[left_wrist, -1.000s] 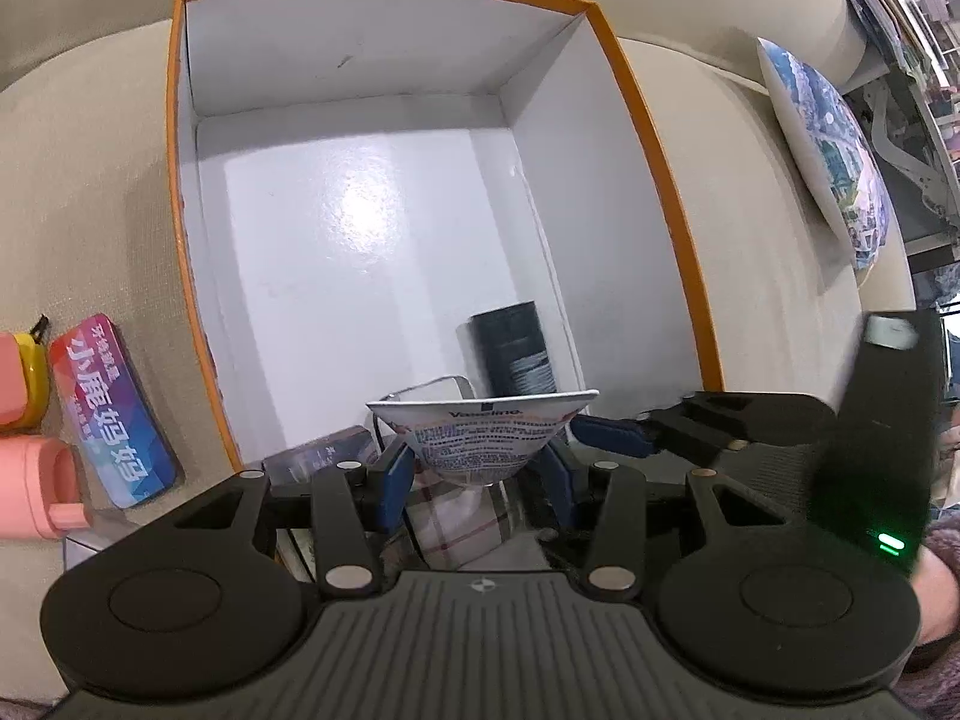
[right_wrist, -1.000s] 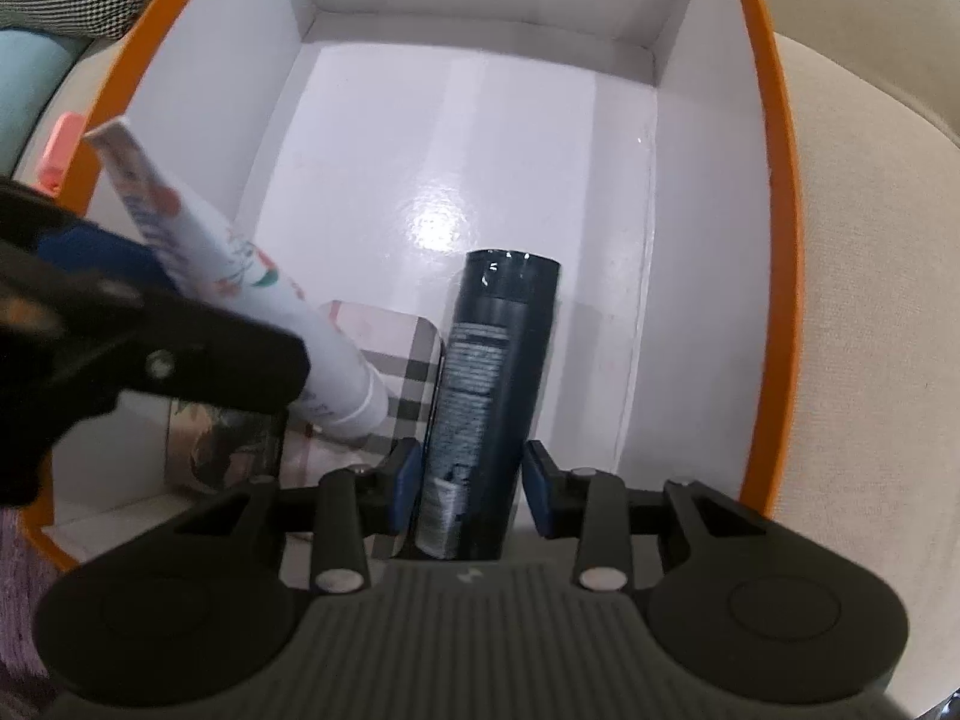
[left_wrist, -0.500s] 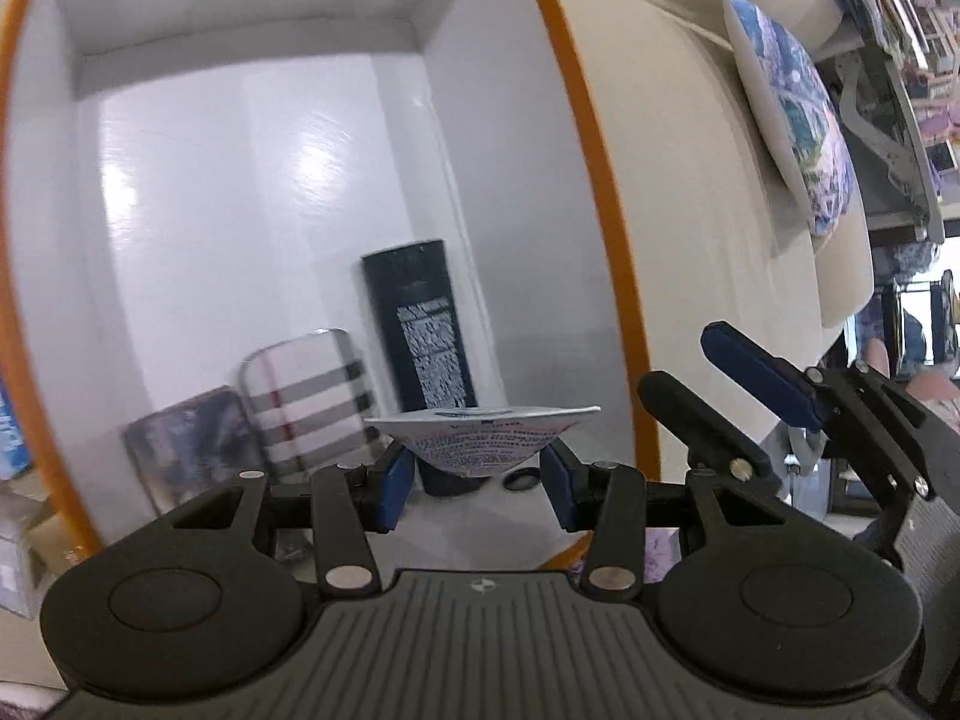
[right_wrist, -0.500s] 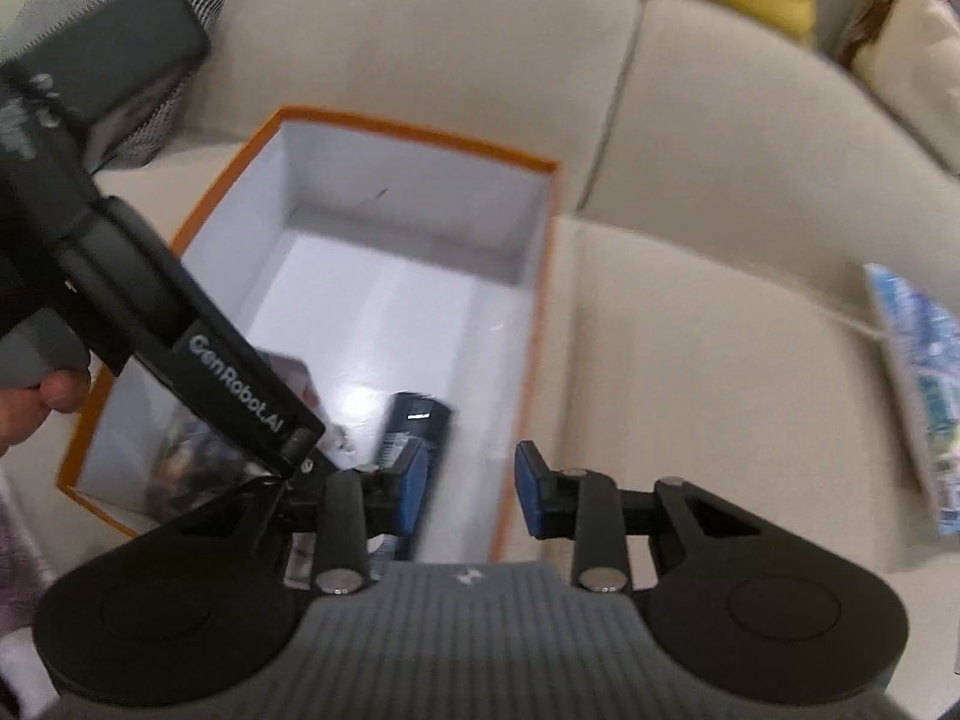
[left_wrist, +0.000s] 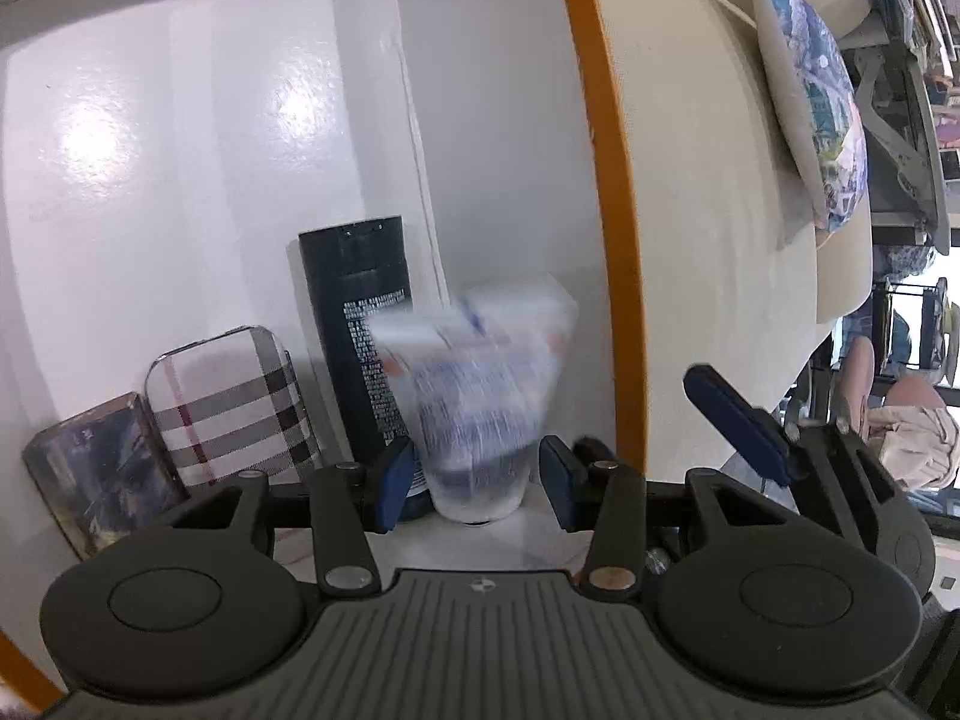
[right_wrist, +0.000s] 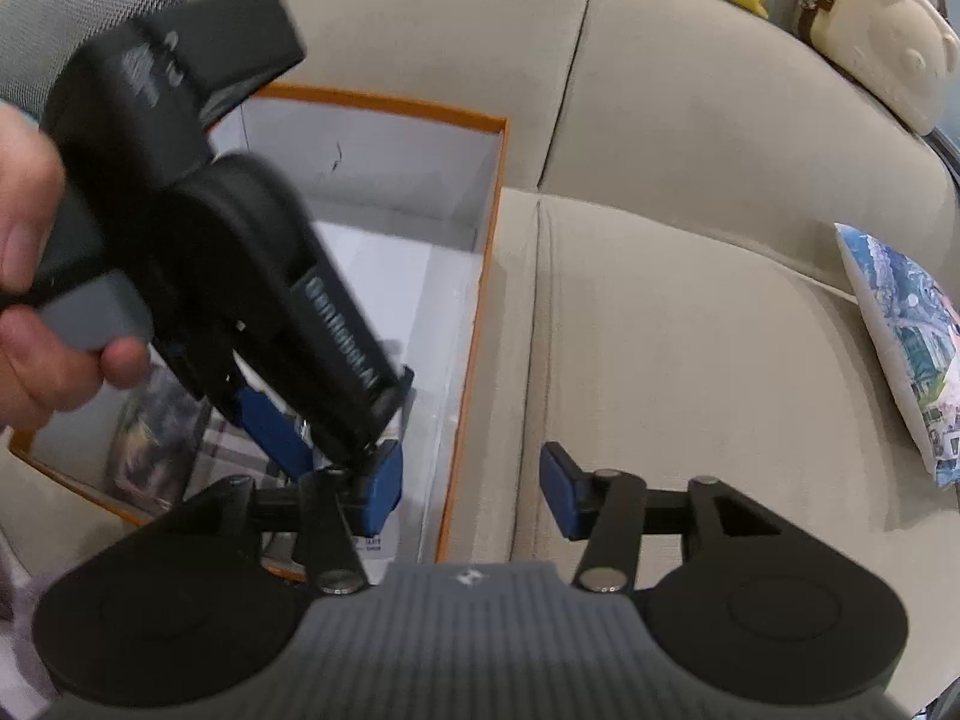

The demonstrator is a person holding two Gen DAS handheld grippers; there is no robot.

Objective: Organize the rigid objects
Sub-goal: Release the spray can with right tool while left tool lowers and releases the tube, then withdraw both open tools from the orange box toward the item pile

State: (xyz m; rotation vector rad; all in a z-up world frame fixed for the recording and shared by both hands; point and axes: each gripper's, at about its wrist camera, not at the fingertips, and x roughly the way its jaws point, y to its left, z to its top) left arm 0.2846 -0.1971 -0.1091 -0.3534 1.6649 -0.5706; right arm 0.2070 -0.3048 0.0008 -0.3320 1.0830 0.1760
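Item: white tube (left_wrist: 480,396), blurred, between our left gripper (left_wrist: 477,483)'s half-open fingers, contact unclear, at the orange-rimmed box (left_wrist: 600,192)'s right wall beside the dark bottle (left_wrist: 360,330). We lower slowly. Right gripper (right_wrist: 471,489) opening, empty.

Your right gripper (right_wrist: 471,489) let go of the dark bottle (left_wrist: 360,348) and rose; the tube (left_wrist: 480,396) dropped beside it.

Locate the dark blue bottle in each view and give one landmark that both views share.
Left wrist view: the dark blue bottle lies lower centre on the box floor, between the plaid tin and the white tube.
Right wrist view: not visible; the left gripper covers that part of the box.
Shared landmark: the box's orange rim.
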